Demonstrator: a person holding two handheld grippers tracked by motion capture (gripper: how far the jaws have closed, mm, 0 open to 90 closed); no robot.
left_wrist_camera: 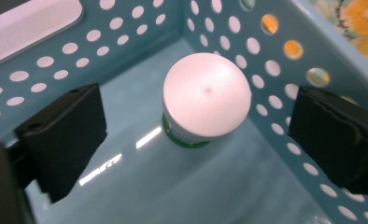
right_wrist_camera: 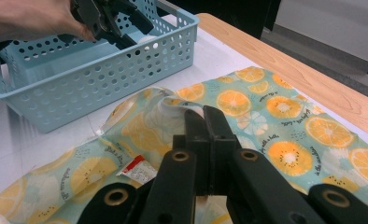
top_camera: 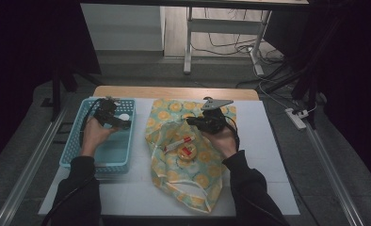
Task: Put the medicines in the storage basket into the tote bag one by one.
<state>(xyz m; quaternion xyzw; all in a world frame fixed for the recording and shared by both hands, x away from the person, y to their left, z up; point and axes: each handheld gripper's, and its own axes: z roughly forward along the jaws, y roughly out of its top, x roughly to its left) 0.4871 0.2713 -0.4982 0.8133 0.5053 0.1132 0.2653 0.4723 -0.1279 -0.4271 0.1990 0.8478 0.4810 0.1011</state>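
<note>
Blue basket (top_camera: 80,155) at left, left gripper (left_wrist_camera: 198,135) inside its far right corner, jaws wide, clear of the white-capped jar (left_wrist_camera: 205,100) standing between them, citrus-print bag (top_camera: 197,176) at centre, right gripper (right_wrist_camera: 205,123) over it, jaws closed, pinching bag fabric.

Perforated basket (top_camera: 75,150) at the table's (top_camera: 278,155) left, capped bottle (left_wrist_camera: 205,100) upright in its far right corner; fruit-print bag (top_camera: 207,176) just right of the basket, small packets (top_camera: 183,147) on the bag
</note>
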